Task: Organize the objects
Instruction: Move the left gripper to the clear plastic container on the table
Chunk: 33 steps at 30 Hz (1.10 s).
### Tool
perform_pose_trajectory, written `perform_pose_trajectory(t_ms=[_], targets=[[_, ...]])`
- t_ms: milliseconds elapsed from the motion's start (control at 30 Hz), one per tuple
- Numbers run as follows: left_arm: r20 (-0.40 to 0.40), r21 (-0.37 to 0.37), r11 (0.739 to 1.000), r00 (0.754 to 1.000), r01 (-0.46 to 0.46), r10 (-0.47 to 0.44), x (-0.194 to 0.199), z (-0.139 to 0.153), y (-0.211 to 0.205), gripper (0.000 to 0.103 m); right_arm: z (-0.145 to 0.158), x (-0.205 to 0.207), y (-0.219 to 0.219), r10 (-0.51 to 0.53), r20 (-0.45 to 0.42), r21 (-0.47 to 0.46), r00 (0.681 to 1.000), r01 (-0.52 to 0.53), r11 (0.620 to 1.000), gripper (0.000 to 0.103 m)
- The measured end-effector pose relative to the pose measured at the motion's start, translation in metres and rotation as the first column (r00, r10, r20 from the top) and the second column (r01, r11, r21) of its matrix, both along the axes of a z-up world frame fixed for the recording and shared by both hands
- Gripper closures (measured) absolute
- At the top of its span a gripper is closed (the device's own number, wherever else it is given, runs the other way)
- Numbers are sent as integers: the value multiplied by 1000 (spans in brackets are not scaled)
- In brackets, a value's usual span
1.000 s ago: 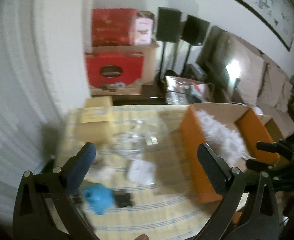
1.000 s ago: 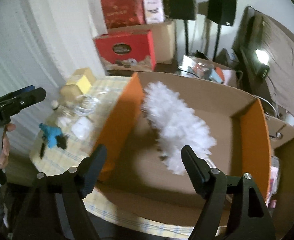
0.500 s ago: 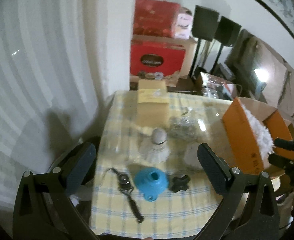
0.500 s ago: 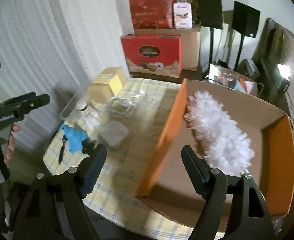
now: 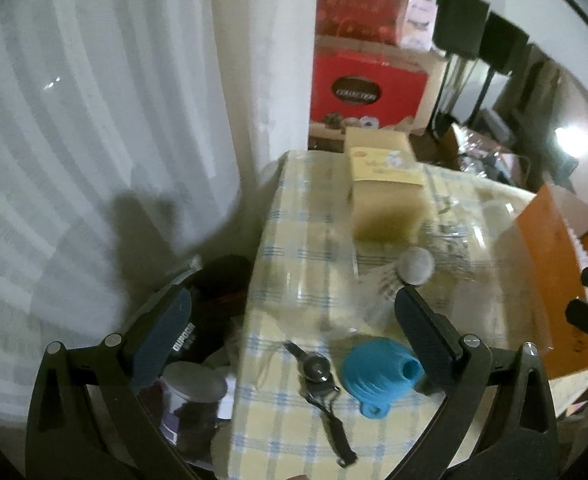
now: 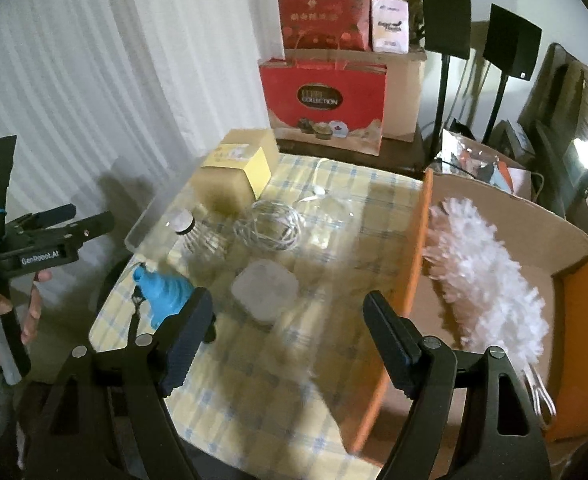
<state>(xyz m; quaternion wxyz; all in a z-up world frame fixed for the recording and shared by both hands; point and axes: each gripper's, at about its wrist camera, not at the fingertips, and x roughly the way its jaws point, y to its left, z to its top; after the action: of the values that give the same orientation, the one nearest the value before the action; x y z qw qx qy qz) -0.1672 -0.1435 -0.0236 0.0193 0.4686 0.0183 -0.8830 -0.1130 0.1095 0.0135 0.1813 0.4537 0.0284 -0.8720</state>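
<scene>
A table with a yellow checked cloth (image 6: 314,360) holds loose items. A blue funnel (image 5: 378,372) (image 6: 166,290) lies near the front left corner beside a black strap tool (image 5: 318,376). A shuttlecock (image 5: 410,272) (image 6: 198,236), a coiled wire (image 6: 268,226), a white pad (image 6: 264,290) and a yellow box (image 5: 386,188) (image 6: 236,176) lie on the cloth. An orange cardboard box (image 6: 410,264) (image 5: 550,264) holds a white duster (image 6: 482,276). My left gripper (image 5: 294,324) is open above the table's left edge. My right gripper (image 6: 288,328) is open over the cloth.
White curtains (image 5: 94,120) hang at the left. Red gift boxes (image 6: 322,104) and black speaker stands (image 6: 442,64) stand behind the table. A dark stool with a tin (image 5: 196,376) sits below the table's left edge. The left gripper also shows in the right wrist view (image 6: 74,232).
Both grippers have swung left. The left view went from the orange box to the table's left edge and curtain. The right view left the box for the cloth. Both stayed open.
</scene>
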Motion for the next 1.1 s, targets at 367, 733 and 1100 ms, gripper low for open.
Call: perform_pose_trajectory(t_ms=[367,733,1100], targets=[[77,15,999,996,42,-43,-31,-36,2,1,-42,-42,-31,-111,26,160,994,105,981,23],[111,-7,997,991,76,-75,-43,-56,6,1,-75,-56,-44,-154,17,324,988,140,936,19],[155,-4,996,984,94,-93,-49,-69,8,17,-87,-70,-55,-140,19,411,990,120,904,19]])
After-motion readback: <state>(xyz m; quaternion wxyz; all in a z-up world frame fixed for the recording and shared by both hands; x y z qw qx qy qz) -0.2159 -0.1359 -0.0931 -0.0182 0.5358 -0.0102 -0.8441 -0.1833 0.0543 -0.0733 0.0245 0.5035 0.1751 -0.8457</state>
